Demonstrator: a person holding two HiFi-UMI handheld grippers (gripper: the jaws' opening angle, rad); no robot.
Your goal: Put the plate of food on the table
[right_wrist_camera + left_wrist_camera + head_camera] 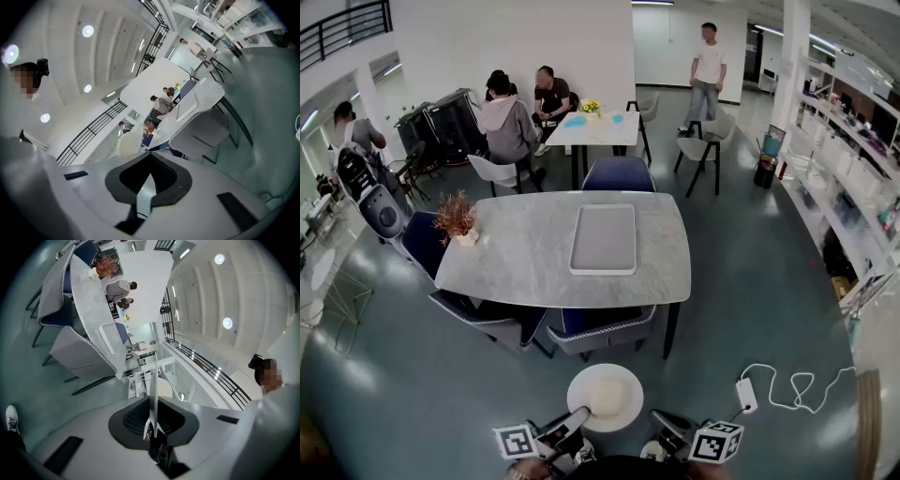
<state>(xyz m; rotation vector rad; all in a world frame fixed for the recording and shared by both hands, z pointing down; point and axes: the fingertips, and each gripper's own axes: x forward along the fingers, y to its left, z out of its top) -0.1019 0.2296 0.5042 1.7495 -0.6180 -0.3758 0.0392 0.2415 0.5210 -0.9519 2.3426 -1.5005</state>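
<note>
A round white plate (605,412) with a pale bun-like piece of food (607,396) on it hangs low over the floor, in front of the chairs. My left gripper (573,424) is shut on its left rim and my right gripper (664,427) on its right rim. The left gripper view has the plate (153,394) edge-on between the pads of the left gripper (153,427), with the food (165,388) behind. In the right gripper view the plate's rim (146,190) runs into the right gripper (142,201). The grey marble table (525,258) stands ahead.
A grey tray (604,239) lies on the table's middle and a dried plant in a pot (457,221) at its left end. Two chairs (598,328) stand tucked in at the near side. A power strip with a cable (746,395) lies on the floor at right. People sit beyond.
</note>
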